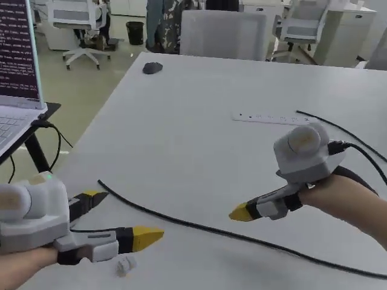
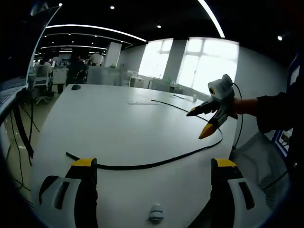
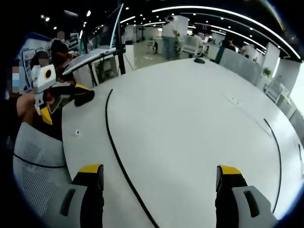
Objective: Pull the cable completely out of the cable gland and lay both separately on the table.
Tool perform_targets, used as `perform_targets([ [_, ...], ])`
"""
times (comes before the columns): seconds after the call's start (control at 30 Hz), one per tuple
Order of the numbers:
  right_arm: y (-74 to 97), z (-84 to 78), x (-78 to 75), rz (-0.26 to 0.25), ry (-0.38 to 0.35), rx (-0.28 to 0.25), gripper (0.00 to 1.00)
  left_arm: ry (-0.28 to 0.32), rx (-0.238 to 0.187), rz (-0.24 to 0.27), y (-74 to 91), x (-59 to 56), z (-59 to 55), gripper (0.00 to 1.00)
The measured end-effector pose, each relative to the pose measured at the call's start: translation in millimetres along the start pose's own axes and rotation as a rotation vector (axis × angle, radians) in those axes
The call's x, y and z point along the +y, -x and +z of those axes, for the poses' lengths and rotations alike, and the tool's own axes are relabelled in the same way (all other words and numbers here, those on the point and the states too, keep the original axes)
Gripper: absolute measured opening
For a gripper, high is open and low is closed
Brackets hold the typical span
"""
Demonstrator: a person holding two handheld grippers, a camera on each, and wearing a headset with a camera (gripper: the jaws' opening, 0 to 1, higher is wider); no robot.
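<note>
A long black cable lies loose across the white table, and it runs on through the left gripper view and the right gripper view. The cable gland, a small white piece, rests on the table apart from the cable, near the front edge. In the left gripper view the gland sits low between the jaws. My left gripper hovers open just above and behind the gland, holding nothing. My right gripper is open over the cable's middle, also with nothing in it.
A white power strip and a second black cable lie at the far right. A dark mouse sits at the table's far edge. A laptop stands on a stand to the left. Office chairs stand beyond the table.
</note>
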State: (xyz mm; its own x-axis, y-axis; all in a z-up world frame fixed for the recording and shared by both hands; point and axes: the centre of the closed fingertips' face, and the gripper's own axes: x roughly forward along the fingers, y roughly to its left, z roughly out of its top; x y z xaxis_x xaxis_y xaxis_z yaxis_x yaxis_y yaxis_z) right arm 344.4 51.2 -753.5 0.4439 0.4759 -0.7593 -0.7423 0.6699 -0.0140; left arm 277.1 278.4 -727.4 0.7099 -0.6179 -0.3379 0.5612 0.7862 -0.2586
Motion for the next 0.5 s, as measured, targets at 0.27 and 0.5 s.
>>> perform_targets([
  [0.27,76.3,-85.4,-30.0,-0.091,-0.214,0.019,1.00,-0.065,0.074,0.019,-19.1,-9.9,-0.3,1.00],
  [0.5,95.1,-120.9,-42.3,-0.124,-0.273,0.003,0.99,-0.073,0.110,0.059,-26.0,-8.1,0.7,1.00],
])
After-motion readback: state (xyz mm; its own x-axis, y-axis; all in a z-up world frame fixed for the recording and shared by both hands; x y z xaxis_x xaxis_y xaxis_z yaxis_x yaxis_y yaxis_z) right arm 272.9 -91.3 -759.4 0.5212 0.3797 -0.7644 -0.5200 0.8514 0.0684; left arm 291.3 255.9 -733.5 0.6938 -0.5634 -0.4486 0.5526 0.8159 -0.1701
